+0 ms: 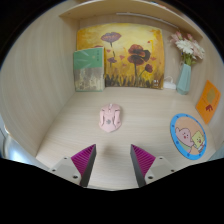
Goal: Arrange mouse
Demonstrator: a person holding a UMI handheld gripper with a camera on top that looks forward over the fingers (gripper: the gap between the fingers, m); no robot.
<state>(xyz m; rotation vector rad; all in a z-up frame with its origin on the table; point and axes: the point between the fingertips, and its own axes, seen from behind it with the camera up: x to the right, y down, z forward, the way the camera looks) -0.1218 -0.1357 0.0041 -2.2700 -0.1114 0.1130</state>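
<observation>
A pale pink computer mouse (pixel 110 119) lies on the light wooden desk (pixel 90 140), well ahead of my fingers and about in line with the gap between them. My gripper (pixel 113 163) is open and empty, its two magenta pads (pixel 85 160) wide apart above the desk's near part. Nothing stands between the fingers.
A flower painting (pixel 122 57) and a smaller picture card (pixel 88 69) lean against the back wall. A vase of flowers (pixel 186 62) stands at the back right. A round cartoon mat (pixel 188 134) lies to the right, with an orange card (pixel 208 98) beyond it.
</observation>
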